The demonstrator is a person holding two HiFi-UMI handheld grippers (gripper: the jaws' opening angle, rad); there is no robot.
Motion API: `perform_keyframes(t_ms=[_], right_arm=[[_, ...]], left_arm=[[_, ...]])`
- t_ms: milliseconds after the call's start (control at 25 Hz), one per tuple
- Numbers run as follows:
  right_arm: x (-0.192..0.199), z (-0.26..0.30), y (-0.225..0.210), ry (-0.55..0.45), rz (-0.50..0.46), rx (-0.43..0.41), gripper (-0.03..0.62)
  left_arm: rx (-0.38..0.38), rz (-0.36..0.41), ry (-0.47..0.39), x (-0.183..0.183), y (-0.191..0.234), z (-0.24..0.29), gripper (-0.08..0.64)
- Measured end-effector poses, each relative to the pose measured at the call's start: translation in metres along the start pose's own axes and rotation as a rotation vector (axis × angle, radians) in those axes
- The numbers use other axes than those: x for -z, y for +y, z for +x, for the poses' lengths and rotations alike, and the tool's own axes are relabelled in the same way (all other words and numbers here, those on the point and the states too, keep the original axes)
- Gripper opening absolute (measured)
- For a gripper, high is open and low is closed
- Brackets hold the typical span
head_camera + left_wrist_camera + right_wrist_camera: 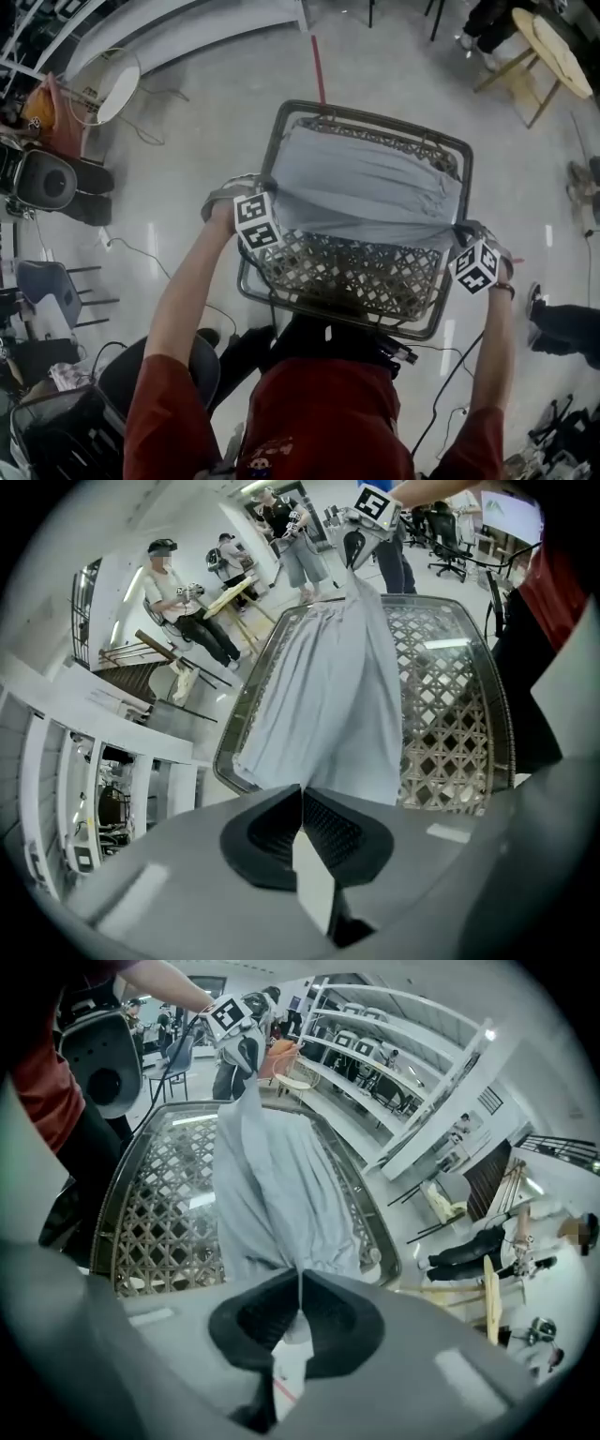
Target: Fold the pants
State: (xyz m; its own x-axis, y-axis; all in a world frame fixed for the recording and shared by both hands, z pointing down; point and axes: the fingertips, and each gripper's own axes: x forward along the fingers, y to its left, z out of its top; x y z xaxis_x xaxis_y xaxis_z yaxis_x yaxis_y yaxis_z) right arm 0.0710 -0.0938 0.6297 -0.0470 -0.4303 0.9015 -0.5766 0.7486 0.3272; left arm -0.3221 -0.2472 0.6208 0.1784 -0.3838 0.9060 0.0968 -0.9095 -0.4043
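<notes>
Pants (366, 187) are stretched across the lattice table (356, 277), long axis between left gripper (302, 801) and right gripper (300, 1286), both pinching cloth.

The table (356, 274) is a rectangle with rounded corners, a metal rim and a pale lattice top that catches the light. It stands on a glossy grey floor (206, 169), its far edge pointing toward a red line (319, 61) on that floor. The pants (366, 187), grey-blue, cover the far half of the table, reaching close to the far edge and running from the left edge to the right edge. Their near side is drawn taut and lifted off the top at both side edges. The near half shows open lattice.
</notes>
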Motion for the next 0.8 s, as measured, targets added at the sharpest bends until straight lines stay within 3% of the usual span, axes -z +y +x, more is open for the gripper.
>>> perform_keyframes(t_ms=[280, 480, 800], right_arm=[[0.002, 0.033, -0.05, 0.06, 0.118, -0.015, 0.011], [-0.005, 0.061, -0.08, 0.084, 0.157, -0.016, 0.012], [0.007, 0.108, -0.093, 0.147, 0.21, -0.039, 0.012]], left_arm=[[0.021, -0.014, -0.03, -0.008, 0.063, 0.053, 0.014], [0.041, 0.02, -0.036, -0.015, 0.093, 0.087, 0.014], [0.073, -0.004, -0.056, -0.022, 0.121, 0.139, 0.014]])
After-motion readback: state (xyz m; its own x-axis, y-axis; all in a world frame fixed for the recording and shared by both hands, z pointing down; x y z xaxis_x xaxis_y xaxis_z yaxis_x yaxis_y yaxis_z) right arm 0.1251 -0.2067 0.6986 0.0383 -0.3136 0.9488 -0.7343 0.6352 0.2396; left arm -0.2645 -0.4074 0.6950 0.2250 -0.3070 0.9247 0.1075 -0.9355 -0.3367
